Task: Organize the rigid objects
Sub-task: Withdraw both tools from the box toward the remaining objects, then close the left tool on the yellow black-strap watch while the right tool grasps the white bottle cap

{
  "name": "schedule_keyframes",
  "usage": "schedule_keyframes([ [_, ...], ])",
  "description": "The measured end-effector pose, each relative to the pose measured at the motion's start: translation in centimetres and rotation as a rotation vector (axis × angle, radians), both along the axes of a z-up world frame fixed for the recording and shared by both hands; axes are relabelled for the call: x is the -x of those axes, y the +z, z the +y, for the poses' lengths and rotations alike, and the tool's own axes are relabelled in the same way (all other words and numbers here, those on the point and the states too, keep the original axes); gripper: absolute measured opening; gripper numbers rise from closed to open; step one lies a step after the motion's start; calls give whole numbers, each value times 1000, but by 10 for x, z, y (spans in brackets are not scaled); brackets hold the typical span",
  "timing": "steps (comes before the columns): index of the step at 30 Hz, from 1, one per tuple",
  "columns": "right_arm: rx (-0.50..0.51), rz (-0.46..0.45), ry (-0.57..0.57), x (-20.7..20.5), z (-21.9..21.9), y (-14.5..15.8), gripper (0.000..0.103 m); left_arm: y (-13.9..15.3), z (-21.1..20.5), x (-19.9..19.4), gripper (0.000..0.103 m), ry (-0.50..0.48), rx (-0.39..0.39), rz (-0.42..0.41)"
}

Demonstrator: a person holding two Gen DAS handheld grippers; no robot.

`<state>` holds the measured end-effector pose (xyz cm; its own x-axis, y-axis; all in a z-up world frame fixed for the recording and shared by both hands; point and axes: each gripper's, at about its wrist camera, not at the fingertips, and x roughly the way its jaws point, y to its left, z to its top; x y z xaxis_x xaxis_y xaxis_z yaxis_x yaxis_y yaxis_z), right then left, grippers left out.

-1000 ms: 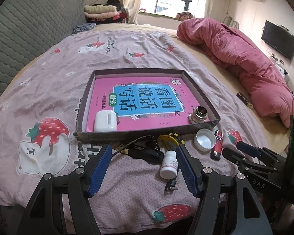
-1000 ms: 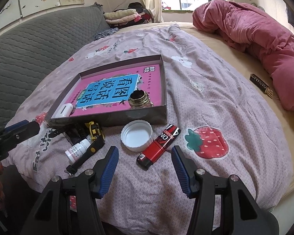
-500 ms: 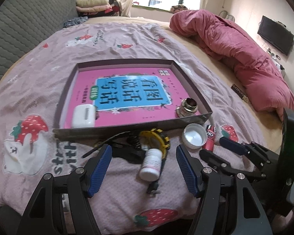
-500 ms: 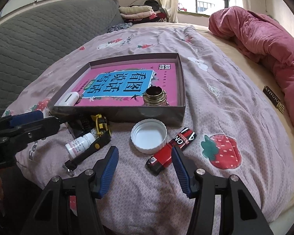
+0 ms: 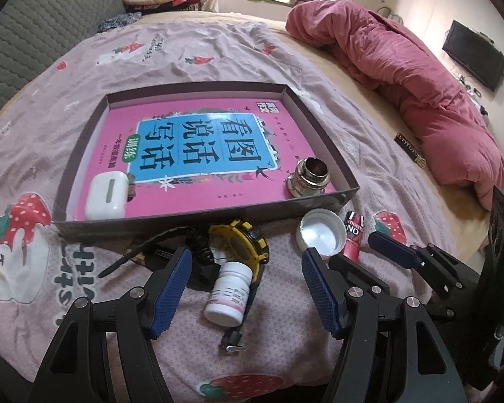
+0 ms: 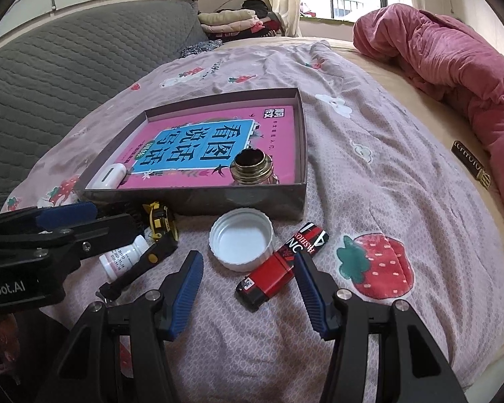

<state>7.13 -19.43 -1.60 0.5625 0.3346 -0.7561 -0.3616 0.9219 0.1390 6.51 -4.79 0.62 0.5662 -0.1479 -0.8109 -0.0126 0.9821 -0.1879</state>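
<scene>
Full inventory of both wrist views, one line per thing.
box: 1, grey-brown, open, on bedspread
book: 1, pink and blue, flat in box
earbud case: 1, white, box's near left corner
metal jar: 1, brassy, open, box's near right corner
cap: 1, white, upturned, before box
lighter: 1, red-black, right of cap
pill bottle: 1, white, lying before box
tape measure: 1, yellow-black, behind bottle
quilt: 1, pink, far right
left tool: open, around bottle
right tool: open, near lighter

Black strap (image 5: 141, 255) partly under box (image 5: 191, 223), bottle label (image 5: 230, 294) text too small
</scene>
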Motion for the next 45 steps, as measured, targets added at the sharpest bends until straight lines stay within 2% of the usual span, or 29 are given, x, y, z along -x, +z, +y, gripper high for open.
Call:
schedule_keyframes([
  [12,8,7,6,-3,-1,-4,55,-13,0,-18,69,38,-3,62],
  [20,23,6,15,-5,2,-7,55,-23,-9,-30,69,19,-16,114],
  [30,31,-2,17,-7,2,-7,55,-32,-13,-42,55,21,-8,144],
  [39,60,-16,39,-8,10,-9,55,-39,-11,-53,47,34,-13,173],
  [45,82,-29,52,-10,16,-13,55,-44,-9,-59,47,43,-4,186],
])
